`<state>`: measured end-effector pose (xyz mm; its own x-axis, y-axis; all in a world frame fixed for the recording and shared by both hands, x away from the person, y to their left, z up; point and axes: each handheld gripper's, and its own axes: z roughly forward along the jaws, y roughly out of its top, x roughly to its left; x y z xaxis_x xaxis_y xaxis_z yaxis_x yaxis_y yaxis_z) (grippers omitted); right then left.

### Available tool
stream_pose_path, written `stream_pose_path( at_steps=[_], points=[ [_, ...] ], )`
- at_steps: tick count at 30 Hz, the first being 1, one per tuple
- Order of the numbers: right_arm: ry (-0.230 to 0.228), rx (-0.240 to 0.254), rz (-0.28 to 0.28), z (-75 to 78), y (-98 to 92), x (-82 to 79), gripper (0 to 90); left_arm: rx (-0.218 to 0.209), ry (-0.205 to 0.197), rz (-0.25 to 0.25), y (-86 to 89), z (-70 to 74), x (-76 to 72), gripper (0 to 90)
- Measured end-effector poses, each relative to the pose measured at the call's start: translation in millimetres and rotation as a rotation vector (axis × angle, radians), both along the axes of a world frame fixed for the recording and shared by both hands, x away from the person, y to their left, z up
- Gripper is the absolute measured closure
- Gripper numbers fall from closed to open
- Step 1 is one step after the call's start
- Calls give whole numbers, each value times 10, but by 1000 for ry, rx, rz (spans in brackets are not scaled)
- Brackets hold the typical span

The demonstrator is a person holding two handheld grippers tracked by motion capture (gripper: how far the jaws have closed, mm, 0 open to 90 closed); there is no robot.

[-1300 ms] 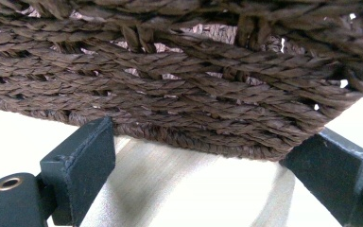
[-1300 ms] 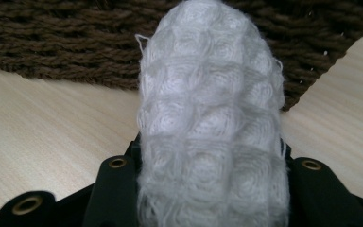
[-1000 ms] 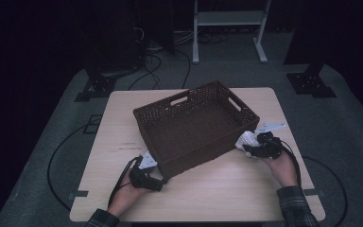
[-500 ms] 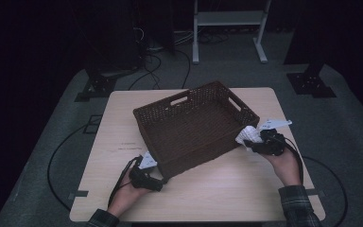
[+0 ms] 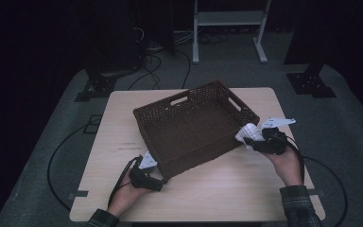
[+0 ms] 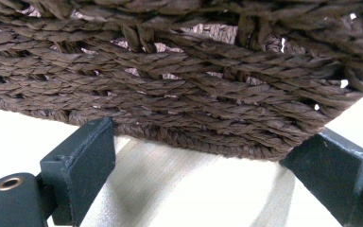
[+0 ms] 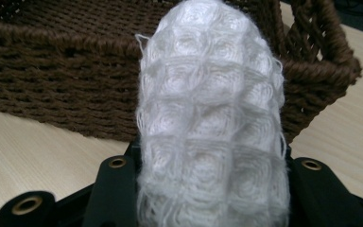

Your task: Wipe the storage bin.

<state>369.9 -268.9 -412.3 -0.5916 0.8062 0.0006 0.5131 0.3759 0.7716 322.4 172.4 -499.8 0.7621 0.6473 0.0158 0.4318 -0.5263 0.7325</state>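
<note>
Two grippers flank the wicker basket: the right gripper, clamped on a white cloth, has edged toward the rim, likely to drop it in, while the left gripper, jaws apart, braces the near corner.

Light wooden table: directly beneath the left gripper and the right gripper.
White metal stand: on the floor, far beyond the right gripper.
Black cables: on the grey floor covering, far beyond the left gripper.

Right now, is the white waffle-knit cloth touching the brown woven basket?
Cannot tell. The right gripper view puts the white waffle-knit cloth before the brown woven basket; the high view is too small.
</note>
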Motion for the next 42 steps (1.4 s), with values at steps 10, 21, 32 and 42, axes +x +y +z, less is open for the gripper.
stream_pose_path(
  at_steps=[10,21,32,42],
  points=[
    [48,-29,9,-159,64,52,537,0,0,0,0,0,0,92],
    [85,-39,12,-300,92,79,537,0,0,0,0,0,0,92],
    [123,-57,8,-466,120,103,536,1,1,-1,1,1,0,92],
    [148,-79,8,-572,152,102,535,0,0,-1,1,0,1,92]
  ],
)
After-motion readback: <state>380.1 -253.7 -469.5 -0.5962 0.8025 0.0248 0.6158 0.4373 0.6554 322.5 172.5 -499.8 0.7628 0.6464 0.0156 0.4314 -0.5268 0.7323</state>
